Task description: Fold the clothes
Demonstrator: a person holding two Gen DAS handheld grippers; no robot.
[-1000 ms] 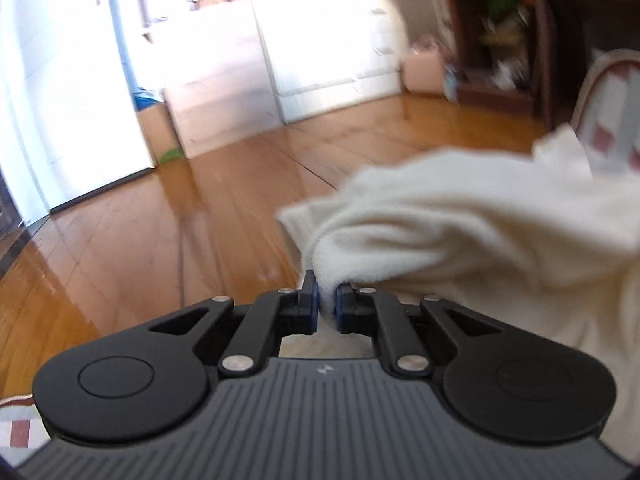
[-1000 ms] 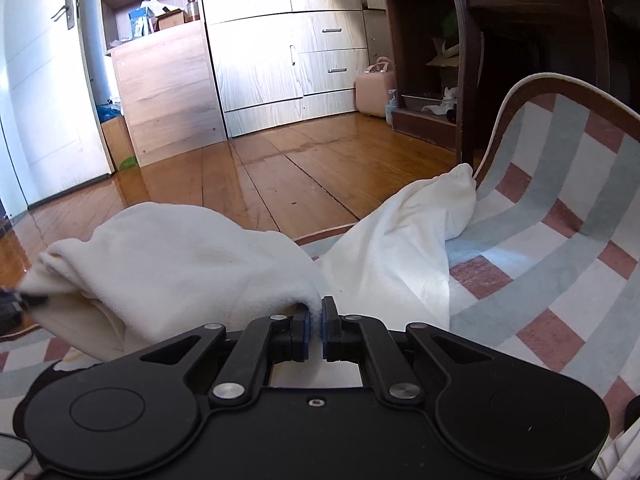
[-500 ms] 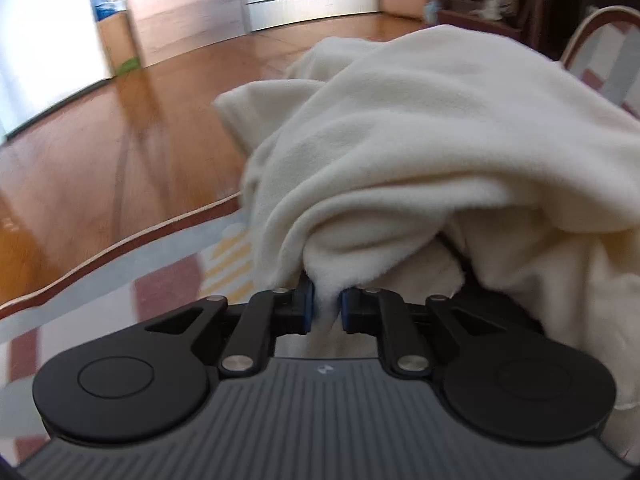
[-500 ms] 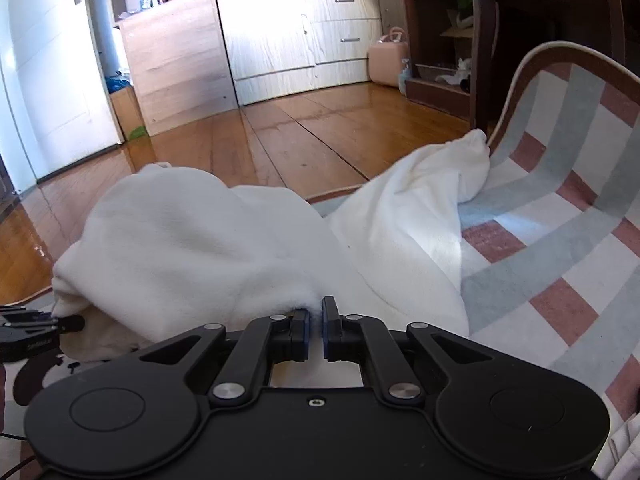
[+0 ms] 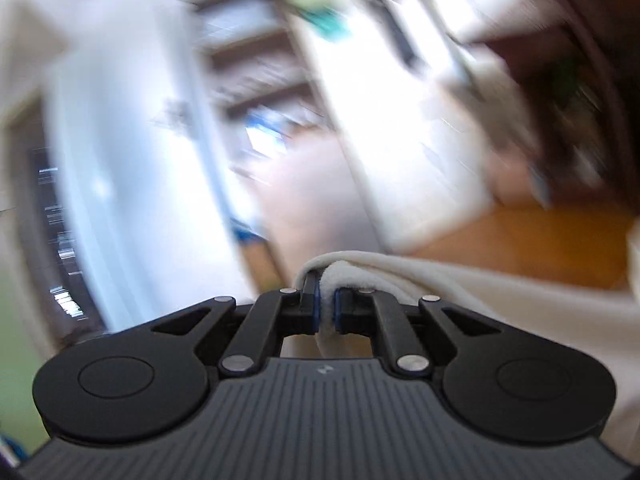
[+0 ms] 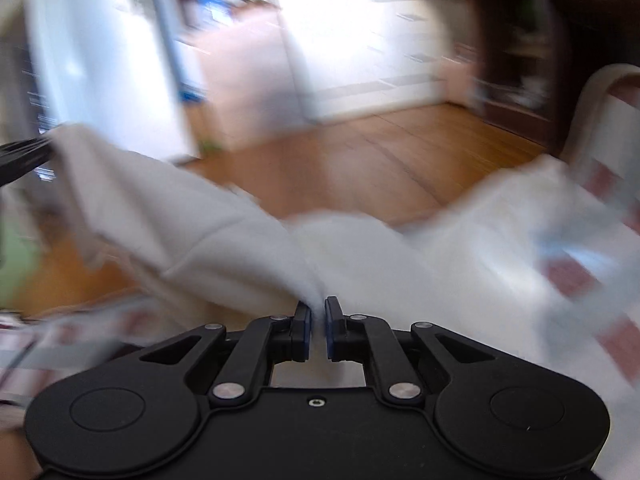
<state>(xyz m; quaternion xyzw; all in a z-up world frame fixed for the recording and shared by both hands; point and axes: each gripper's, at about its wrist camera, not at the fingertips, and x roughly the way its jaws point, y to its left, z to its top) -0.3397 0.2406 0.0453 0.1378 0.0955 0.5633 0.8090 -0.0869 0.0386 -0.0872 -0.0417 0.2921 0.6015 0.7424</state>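
A cream fleece garment (image 5: 500, 296) is pinched at one edge by my left gripper (image 5: 327, 300), which is shut on it and raised; the cloth trails away to the right. In the right wrist view the same garment (image 6: 240, 256) is stretched in the air between both grippers. My right gripper (image 6: 317, 320) is shut on another edge of it. The left gripper's tip (image 6: 24, 156) shows at the far left, holding the far corner up. Both views are motion-blurred.
A striped red, grey and white rug or cover (image 6: 592, 280) lies at the right under the cloth. Wooden floor (image 6: 380, 160) stretches ahead to white drawers (image 6: 360, 40), a white door (image 5: 132, 160) and dark wooden furniture (image 6: 520, 40).
Both grippers have swung upward with the garment still held. The left has risen higher and tilted up toward the wall, and the cloth is now pulled out between them.
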